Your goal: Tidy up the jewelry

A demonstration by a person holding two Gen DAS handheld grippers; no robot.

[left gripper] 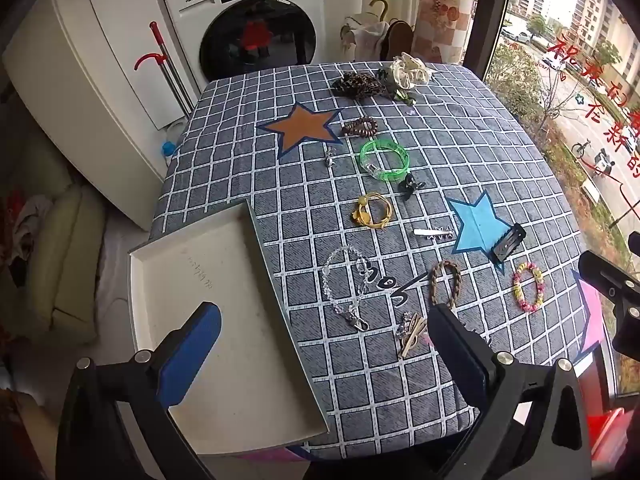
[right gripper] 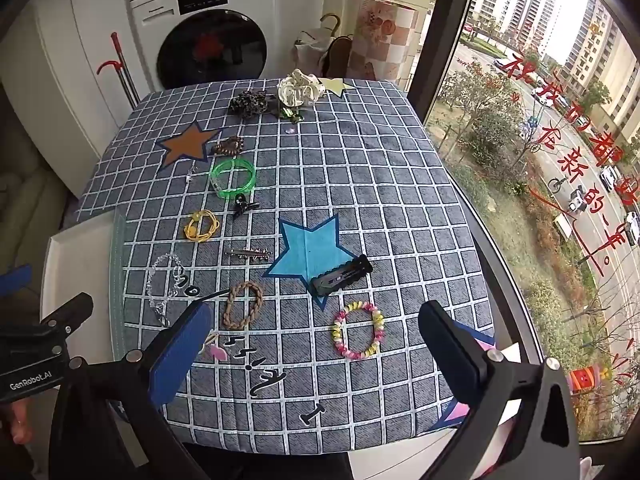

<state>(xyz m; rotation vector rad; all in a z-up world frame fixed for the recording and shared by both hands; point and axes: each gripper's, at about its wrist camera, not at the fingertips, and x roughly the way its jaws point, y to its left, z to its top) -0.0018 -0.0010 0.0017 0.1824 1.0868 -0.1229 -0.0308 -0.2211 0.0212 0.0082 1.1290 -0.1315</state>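
Lying diagonally, black hair clip (right gripper: 342, 275) crosses blue star (right gripper: 308, 250).

Washing machine (left gripper: 248, 28), daylit window (right gripper: 540, 140)

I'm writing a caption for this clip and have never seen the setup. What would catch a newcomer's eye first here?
Probably the blue star sewn onto the checked tablecloth, with a black hair clip lying on its edge. Next, the bright green bangle farther back near the orange star, in a loose scatter of bracelets and hair ties. The white tray sits empty at the table's left edge, and both grippers, left and right, hover open.
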